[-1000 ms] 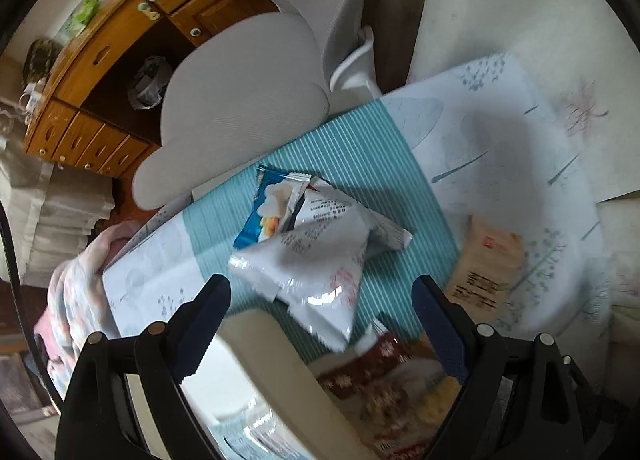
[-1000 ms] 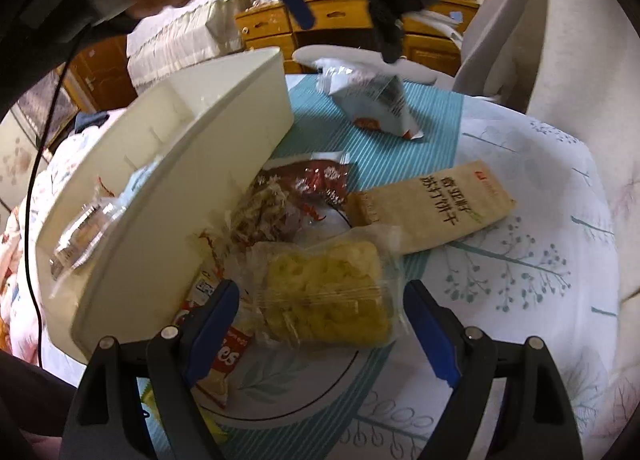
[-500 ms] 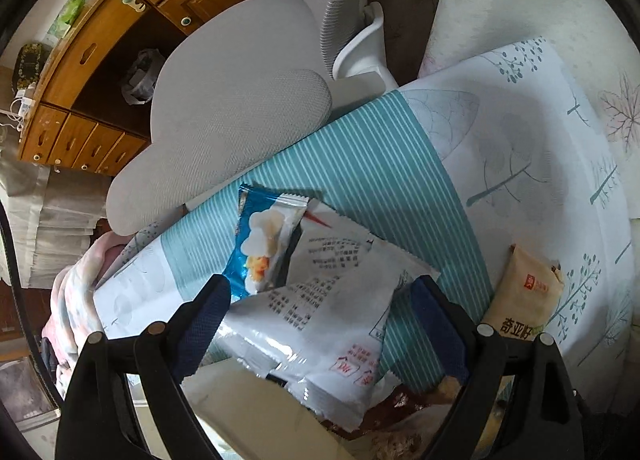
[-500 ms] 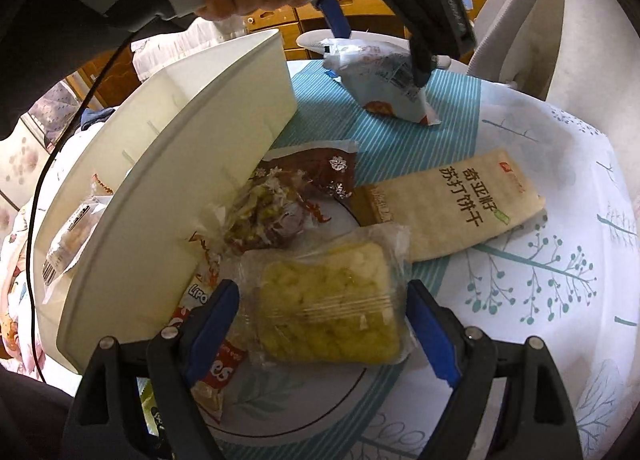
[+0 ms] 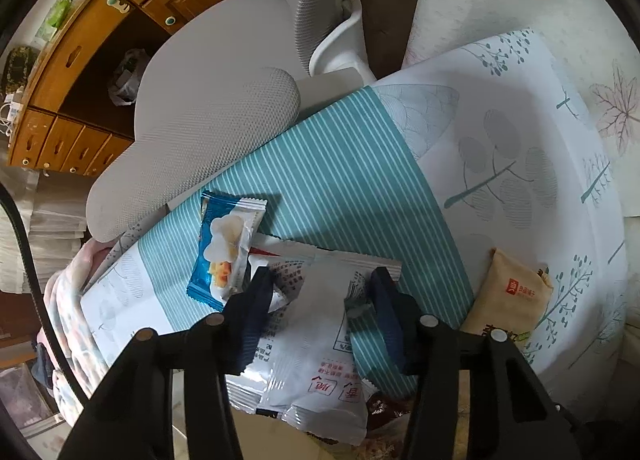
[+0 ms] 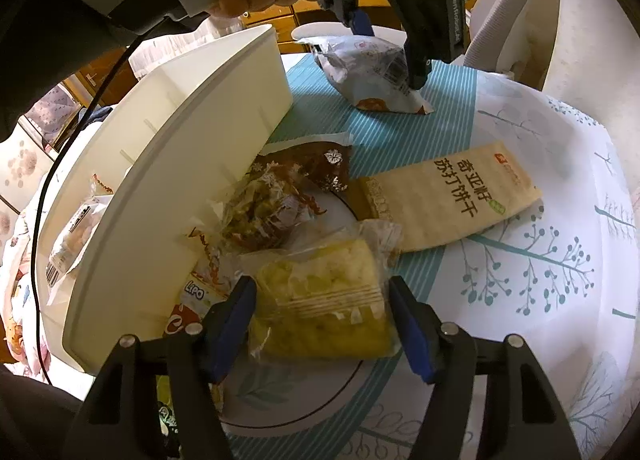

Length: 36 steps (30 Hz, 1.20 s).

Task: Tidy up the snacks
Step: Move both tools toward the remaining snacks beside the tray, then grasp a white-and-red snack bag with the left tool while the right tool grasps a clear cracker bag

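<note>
1. The left gripper (image 5: 316,300) points straight down at the table; its jaws have just been closing and now pinch the silver snack bag (image 5: 320,348), which bunches between the pads.
2. That bag's long axis runs toward the camera from its crimped top edge; a small blue packet (image 5: 224,252) lies tucked against its left side on the teal striped cloth (image 5: 340,180).
3. The right gripper (image 6: 322,308) tilts downward; its jaws have just been closing around the yellow cake packet (image 6: 320,300), pads just beside its sides.
4. Beyond it, the tan cracker pack (image 6: 452,200) lies long axis slanting up to the right.
5. A white bin (image 6: 180,164) stands to the left.
</note>
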Motion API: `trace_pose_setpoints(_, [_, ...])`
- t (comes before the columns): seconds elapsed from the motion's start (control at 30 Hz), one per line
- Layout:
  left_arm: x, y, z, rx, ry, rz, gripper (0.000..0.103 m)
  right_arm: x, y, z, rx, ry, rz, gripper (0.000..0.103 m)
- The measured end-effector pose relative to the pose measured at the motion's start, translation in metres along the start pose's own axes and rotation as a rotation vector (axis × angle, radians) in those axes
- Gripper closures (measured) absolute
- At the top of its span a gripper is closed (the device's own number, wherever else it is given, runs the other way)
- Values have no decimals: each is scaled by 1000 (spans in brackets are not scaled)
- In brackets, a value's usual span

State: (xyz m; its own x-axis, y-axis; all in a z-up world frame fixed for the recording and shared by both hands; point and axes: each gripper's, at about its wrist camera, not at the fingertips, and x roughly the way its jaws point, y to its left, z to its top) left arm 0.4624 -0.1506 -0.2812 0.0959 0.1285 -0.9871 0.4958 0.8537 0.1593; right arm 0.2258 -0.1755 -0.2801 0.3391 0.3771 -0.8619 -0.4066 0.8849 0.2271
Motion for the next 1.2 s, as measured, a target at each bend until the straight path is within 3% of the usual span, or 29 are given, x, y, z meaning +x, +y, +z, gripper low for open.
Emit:
trace_pose_setpoints(0.33, [-5, 1, -7, -15, 9, -12, 68, -3, 0, 1, 43, 48, -31, 37])
trace_pose_setpoints(0.57, [-30, -3, -16, -12, -16, -52, 76, -14, -9, -5, 76, 76, -73, 37])
trace_pose_setpoints(1.2, [-108, -22, -63, -58, -91, -170, 84, -70, -12, -20, 142, 6, -80, 37])
